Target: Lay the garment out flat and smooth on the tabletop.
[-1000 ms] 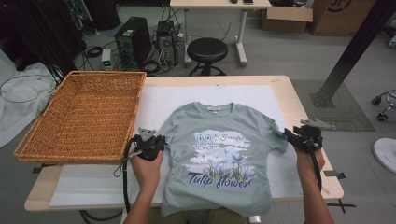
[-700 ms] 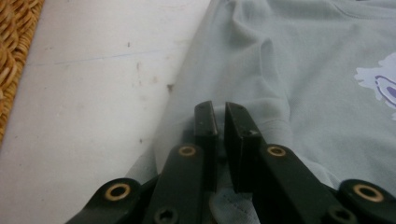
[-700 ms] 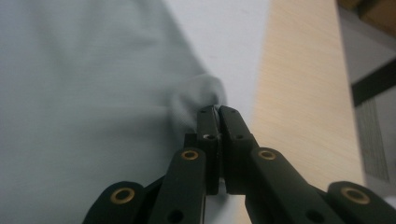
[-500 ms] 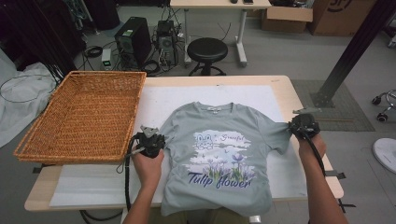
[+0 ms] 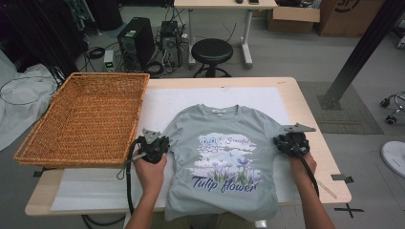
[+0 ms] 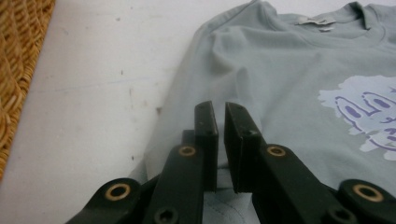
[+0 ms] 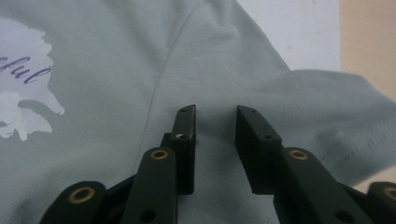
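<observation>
A grey-green T-shirt (image 5: 224, 157) printed "Tulip flower" lies face up on the white mat (image 5: 162, 95). My left gripper (image 5: 156, 141) sits at the shirt's left sleeve. In the left gripper view its jaws (image 6: 222, 109) have closed to a thin slit, with sleeve fabric (image 6: 289, 70) showing between them at their base. My right gripper (image 5: 289, 142) rests on the right sleeve. Its jaws (image 7: 215, 112) have just been opening and stand apart, tips down on the cloth (image 7: 116, 56) beside the shoulder seam, nothing pinched.
A wide wicker basket (image 5: 71, 162) stands on the table's left, close to my left hand; its rim (image 6: 14, 56) shows in the left gripper view. Bare mat (image 7: 303, 28) and the wooden tabletop (image 5: 310, 114) lie right of the shirt. A stool and computers stand behind the table.
The right hand first lifted away from me, then came inward and down onto the right sleeve. The left hand has hardly moved.
</observation>
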Motion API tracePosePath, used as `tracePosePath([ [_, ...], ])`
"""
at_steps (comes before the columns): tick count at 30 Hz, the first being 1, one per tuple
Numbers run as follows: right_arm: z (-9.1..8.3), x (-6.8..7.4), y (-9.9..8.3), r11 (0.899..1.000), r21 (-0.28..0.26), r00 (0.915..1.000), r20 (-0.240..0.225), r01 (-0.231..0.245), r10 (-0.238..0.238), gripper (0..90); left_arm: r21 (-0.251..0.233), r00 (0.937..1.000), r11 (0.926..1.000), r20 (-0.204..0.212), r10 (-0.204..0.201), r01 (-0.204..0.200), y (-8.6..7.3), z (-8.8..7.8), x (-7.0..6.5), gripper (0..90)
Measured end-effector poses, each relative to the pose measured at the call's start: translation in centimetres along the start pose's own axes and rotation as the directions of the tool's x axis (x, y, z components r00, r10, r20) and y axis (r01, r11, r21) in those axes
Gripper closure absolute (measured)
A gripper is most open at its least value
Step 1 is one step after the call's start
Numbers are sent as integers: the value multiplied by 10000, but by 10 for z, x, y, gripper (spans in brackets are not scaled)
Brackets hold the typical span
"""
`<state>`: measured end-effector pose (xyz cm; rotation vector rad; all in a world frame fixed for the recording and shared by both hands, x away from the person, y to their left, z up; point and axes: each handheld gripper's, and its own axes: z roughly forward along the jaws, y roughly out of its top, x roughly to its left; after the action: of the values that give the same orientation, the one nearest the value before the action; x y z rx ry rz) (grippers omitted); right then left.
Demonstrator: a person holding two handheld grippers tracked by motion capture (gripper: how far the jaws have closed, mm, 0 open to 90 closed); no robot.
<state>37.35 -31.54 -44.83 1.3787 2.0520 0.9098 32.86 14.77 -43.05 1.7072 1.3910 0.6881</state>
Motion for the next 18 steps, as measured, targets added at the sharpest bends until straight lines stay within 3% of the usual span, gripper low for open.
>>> tracePosePath([
  [3,-3,-4,1,9997,224,9964,836,93,-112,683,-135,10000,9999,62,1,0,10,-2,0,831],
  [6,-3,-8,-2,9997,54,9971,719,-240,236,684,-31,9997,10000,251,-77,78,20,5,0,778],
  [10,-3,-6,-3,10000,-33,9969,790,-52,54,695,229,9990,9997,443,73,-84,31,27,3,728],
  [18,-3,-7,-5,9998,-180,9974,712,65,-52,695,745,9985,9970,511,181,-219,34,64,11,660],
])
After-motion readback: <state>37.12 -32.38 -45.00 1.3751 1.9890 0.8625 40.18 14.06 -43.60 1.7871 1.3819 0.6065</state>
